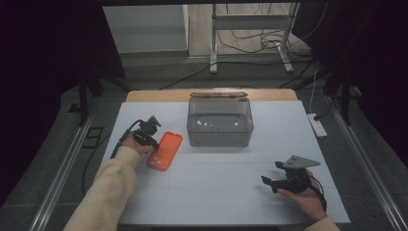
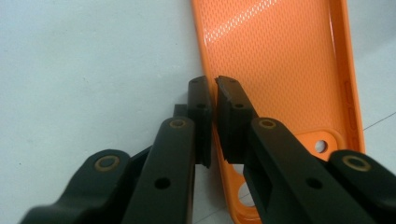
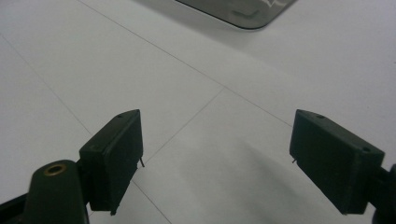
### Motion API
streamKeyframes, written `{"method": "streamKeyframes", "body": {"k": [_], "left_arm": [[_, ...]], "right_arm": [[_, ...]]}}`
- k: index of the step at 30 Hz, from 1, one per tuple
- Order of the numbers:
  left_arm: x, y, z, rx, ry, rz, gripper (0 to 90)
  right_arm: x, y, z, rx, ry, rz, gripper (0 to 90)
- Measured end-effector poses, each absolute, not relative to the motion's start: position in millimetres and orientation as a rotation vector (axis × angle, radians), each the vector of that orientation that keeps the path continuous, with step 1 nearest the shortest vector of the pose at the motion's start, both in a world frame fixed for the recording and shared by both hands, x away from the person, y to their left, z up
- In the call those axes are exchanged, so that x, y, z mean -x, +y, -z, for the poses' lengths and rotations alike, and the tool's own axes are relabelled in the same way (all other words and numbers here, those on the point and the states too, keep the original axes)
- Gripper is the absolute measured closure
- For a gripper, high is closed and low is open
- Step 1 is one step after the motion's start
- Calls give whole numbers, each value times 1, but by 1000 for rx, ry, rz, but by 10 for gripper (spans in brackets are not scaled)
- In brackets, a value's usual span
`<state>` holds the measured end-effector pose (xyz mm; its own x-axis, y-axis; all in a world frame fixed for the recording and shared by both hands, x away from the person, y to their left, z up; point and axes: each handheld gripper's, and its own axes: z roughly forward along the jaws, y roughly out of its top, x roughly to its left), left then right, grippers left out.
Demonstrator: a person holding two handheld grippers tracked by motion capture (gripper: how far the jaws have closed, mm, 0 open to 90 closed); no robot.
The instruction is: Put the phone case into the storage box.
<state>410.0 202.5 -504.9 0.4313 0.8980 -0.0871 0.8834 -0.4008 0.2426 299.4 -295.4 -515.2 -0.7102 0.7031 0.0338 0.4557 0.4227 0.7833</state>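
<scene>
So, quick rundown of what's on the table right now:

Phone case: an orange rubbery phone case (image 1: 164,150) lies flat, inner side up, on the white table top (image 1: 226,187), left of centre and just in front-left of the box. In the left gripper view its dimpled inside and camera cut-out show, but its far end and lower corner are cut off by the frame.

Left gripper: the black two-jaw left gripper (image 2: 213,109) sits at the case's left long edge. Its jaws are nearly pressed together, one pad outside the rim and one inside, so it's pinching that side wall. The actual contact is mostly hidden behind the pads, with a thin slit left between them. From the high view the gripper (image 1: 150,136) is small and dark, and the pads are hard to make out.

Right gripper: the black two-jaw right gripper (image 3: 217,161) hovers low over bare table at the front right, well apart from the case. Jaws spread wide, nothing between them. In the high view the grey plate on top covers part of it (image 1: 270,179).

Box: a smoky clear plastic box (image 1: 220,122) with its lid tipped open at the back sits mid-table. Contents are hard to tell through the tinted walls, and the right gripper view catches just one corner (image 3: 243,11).
</scene>
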Motion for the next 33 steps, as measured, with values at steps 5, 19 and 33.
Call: {"method": "streamKeyframes", "body": {"k": [5,19,33], "left_arm": [[-410,202,505,-2436,1554,-86,860],[-410,198,503,-2430,1585,-98,881],[-408,205,495,-2377,1571,-137,884]], "right_arm": [[-299,-295,515,-1002,2381,-1172,176],[-299,-296,515,-1002,2380,-1170,176],[-299,-296,515,-1000,2378,-1170,176]]}}
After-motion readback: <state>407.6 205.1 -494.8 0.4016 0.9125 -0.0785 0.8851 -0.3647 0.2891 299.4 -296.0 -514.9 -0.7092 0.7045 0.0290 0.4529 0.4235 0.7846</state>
